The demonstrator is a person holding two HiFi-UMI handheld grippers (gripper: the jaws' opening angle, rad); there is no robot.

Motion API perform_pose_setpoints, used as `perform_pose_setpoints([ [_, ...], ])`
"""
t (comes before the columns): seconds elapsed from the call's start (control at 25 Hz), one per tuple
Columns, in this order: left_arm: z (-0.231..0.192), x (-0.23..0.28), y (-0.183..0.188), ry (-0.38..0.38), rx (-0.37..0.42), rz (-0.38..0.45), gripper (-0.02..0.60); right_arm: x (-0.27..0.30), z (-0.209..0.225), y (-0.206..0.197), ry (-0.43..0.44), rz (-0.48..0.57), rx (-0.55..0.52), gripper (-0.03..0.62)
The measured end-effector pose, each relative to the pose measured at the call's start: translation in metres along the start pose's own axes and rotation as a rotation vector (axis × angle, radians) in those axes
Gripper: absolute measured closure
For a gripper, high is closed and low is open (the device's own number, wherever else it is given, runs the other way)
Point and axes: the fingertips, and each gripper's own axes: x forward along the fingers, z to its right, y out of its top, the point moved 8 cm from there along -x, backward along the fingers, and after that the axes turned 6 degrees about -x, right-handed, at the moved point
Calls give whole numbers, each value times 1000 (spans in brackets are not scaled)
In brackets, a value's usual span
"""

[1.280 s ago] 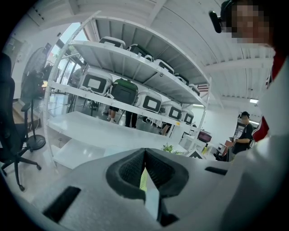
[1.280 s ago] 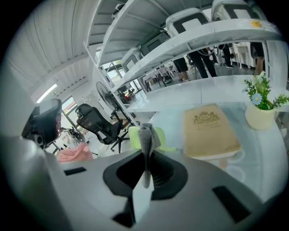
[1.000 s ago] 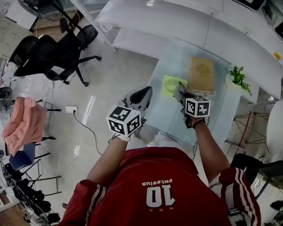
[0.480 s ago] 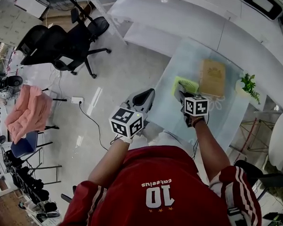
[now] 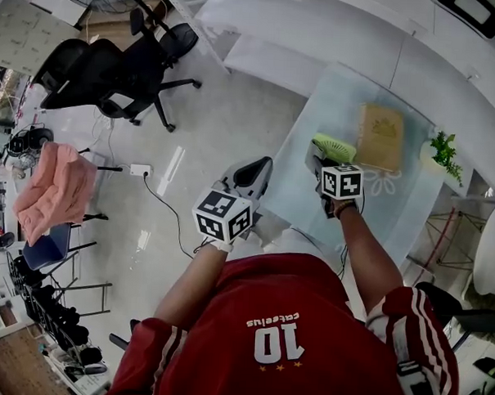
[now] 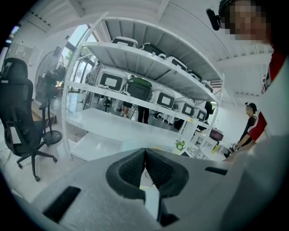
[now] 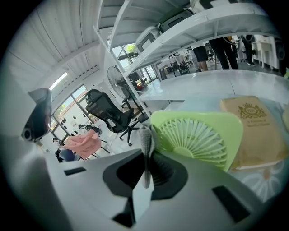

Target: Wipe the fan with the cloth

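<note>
Tabletop (image 5: 293, 178): fan (image 7: 198, 135) beside cloth (image 7: 145, 137) in right tool (image 7: 146, 164)

Lower edge of pale-green plastic fan (image 7: 194, 135) hidden behind right gripper (image 7: 146, 159); thin grey cloth (image 7: 145, 135) mostly buried between its jaws; only a strip shows.

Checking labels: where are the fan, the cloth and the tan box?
fan (image 7: 194, 135), right gripper view, middle of its green grille.
cloth (image 7: 145, 144), right gripper view, the upright grey fold.
tan box (image 5: 379, 139), head view, middle of its top face.
</note>
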Motion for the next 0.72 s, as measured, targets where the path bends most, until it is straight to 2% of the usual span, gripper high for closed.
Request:
perform_pose_setpoints([
  [0.72, 2, 25, -1, -45, 8, -37, 581, -9, 18, -7, -49, 21, 72, 574],
])
